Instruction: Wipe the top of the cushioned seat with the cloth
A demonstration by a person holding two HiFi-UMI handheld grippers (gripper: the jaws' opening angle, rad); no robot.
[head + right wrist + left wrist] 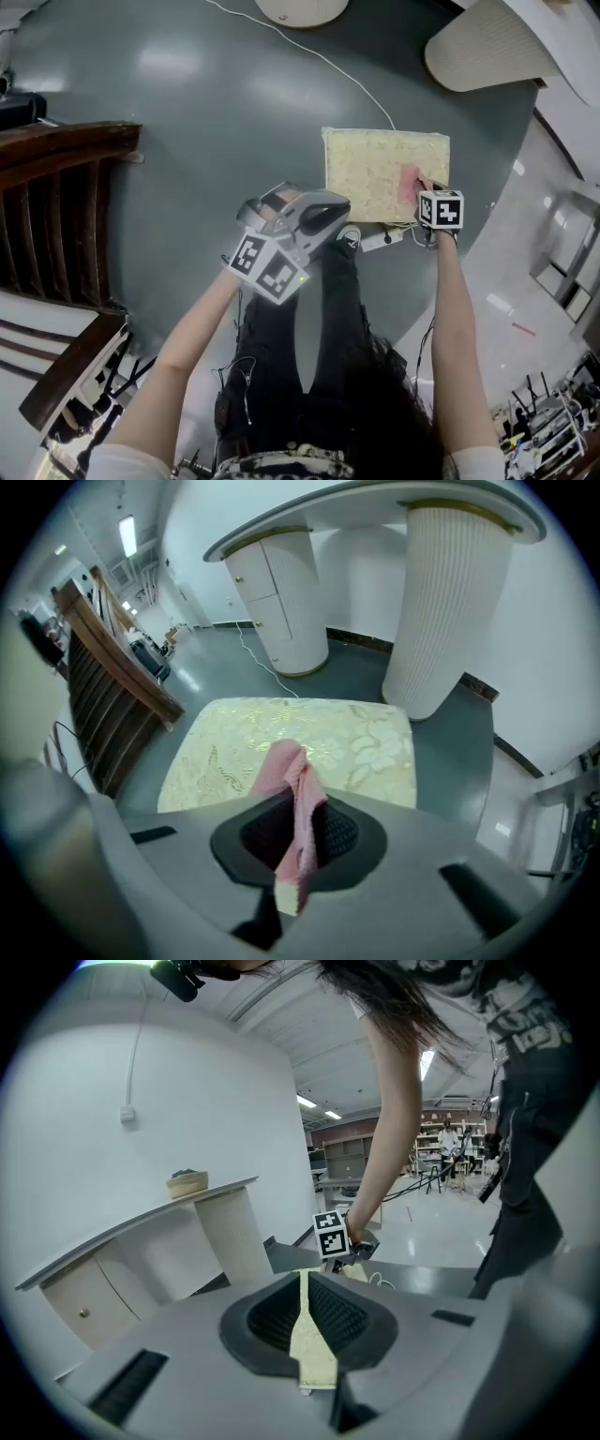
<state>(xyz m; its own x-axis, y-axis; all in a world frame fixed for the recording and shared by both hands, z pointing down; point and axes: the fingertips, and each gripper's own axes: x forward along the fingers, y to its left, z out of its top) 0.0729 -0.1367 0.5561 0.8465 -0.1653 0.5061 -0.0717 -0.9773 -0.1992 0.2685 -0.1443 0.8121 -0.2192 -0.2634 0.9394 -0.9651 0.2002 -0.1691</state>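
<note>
1. Cloth, pink, is pinched in our right gripper, whose jaws are clamped on it.
2. We see its free end resting on the seat, close to the right edge.
3. Our left gripper has its jaws closed on yellow fabric at the seat's near left corner.
4. We see the seat standing on the grey floor, near a white column.

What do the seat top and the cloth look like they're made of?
The cushioned seat looks covered in woven, brocade-like fabric: pale yellow, slight sheen, floral pattern. The cloth is pink, soft and matte, probably knit or microfibre: it drapes limply from the right gripper's jaws and shows fine texture.
</note>
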